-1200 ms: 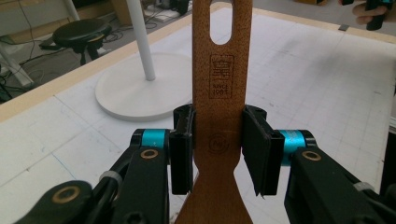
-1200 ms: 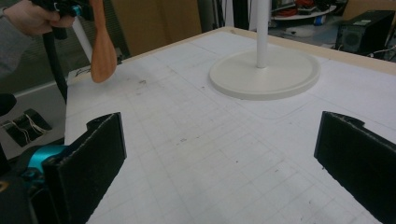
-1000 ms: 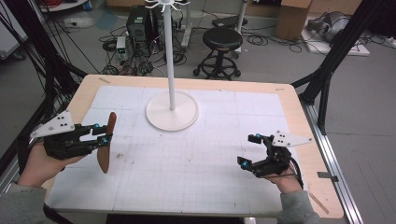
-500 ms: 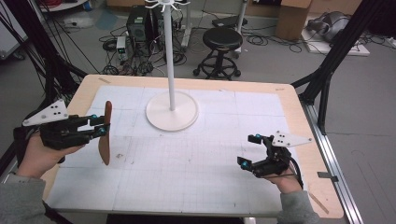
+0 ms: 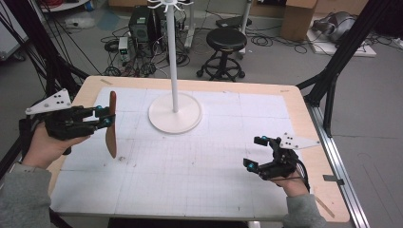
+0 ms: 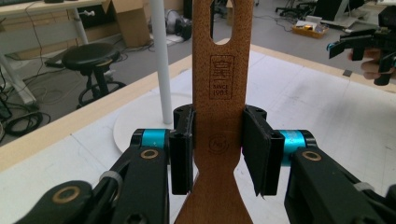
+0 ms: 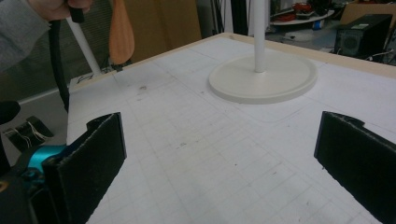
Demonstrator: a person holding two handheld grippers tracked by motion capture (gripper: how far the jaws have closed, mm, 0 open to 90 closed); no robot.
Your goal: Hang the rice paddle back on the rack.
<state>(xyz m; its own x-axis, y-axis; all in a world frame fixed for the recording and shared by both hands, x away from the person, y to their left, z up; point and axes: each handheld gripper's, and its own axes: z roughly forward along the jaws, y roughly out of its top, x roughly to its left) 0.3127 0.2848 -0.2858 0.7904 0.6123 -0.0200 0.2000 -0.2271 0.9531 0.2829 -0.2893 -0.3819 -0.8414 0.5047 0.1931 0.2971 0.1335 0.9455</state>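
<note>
I see left gripper point(image 5: 105, 118) fingers point(image 6: 181, 154) pinching spatula point(image 5: 111, 124) at neck, blade hanging down, clear of surface point(image 5: 199, 180), over left edge. Right gripper point(image 5: 256, 153) near right edge, fingers point(image 7: 91, 154) spread, nothing between. Stand point(image 5: 175, 111) toward far edge, well apart from both.

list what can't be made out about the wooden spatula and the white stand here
- Wooden spatula blade: cut off by the bottom edge in the left gripper view, behind the left tongs.
- Its stamped mark: too small to read.
- White stand top hooks: cut off by the top edge in the high view.
</note>
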